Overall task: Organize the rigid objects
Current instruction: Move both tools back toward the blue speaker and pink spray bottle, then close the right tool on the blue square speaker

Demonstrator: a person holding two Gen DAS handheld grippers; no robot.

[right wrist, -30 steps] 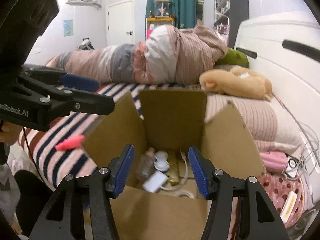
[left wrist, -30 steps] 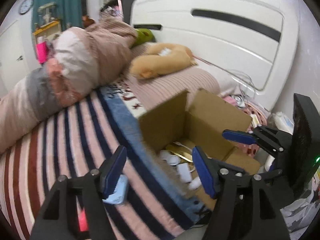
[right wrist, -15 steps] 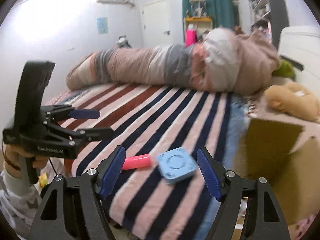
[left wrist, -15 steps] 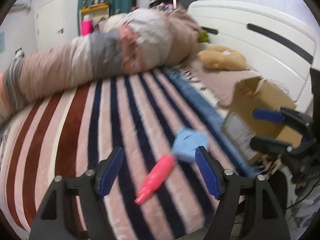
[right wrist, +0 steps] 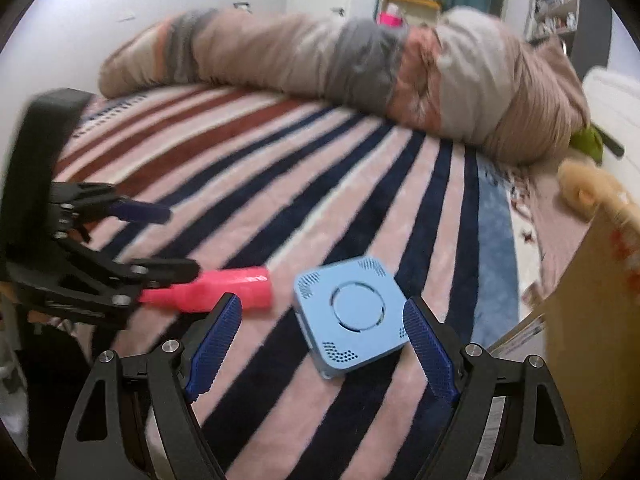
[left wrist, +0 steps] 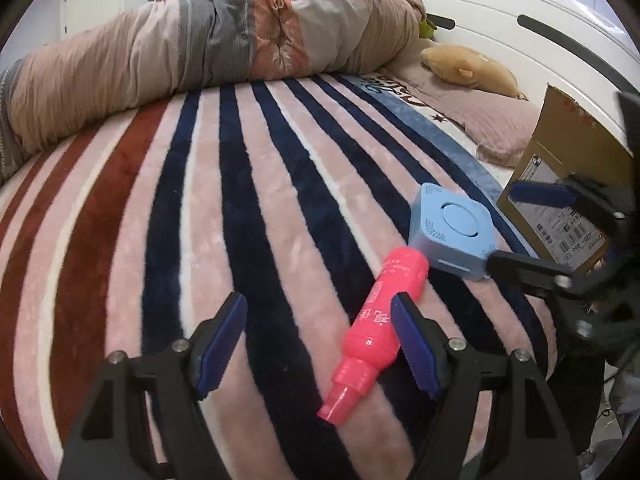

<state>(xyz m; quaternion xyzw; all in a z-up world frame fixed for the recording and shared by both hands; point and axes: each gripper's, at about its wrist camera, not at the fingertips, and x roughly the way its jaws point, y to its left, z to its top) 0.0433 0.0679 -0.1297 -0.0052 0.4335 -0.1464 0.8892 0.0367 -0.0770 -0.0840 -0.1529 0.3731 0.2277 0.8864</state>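
Observation:
A pink marker-shaped bottle (left wrist: 380, 320) lies on the striped blanket (left wrist: 224, 208), its body near the right finger of my open left gripper (left wrist: 320, 344). A light blue square device (left wrist: 452, 232) lies flat beside the bottle's far end. In the right wrist view the blue device (right wrist: 352, 312) sits between the fingers of my open right gripper (right wrist: 320, 344), just ahead of the tips, not touched. The pink bottle (right wrist: 224, 288) lies to its left, with the left gripper (right wrist: 152, 240) over it. Both grippers are empty.
An open cardboard box (left wrist: 560, 184) stands at the bed's right edge; it also shows in the right wrist view (right wrist: 592, 320). A rolled duvet (left wrist: 200, 40) lies across the far side. A tan plush toy (left wrist: 468, 68) rests by the white headboard (left wrist: 540, 40).
Both grippers swung away from the box to the blanket and moved closer. The bottle now lies by the left fingers, the blue device between the right fingers.

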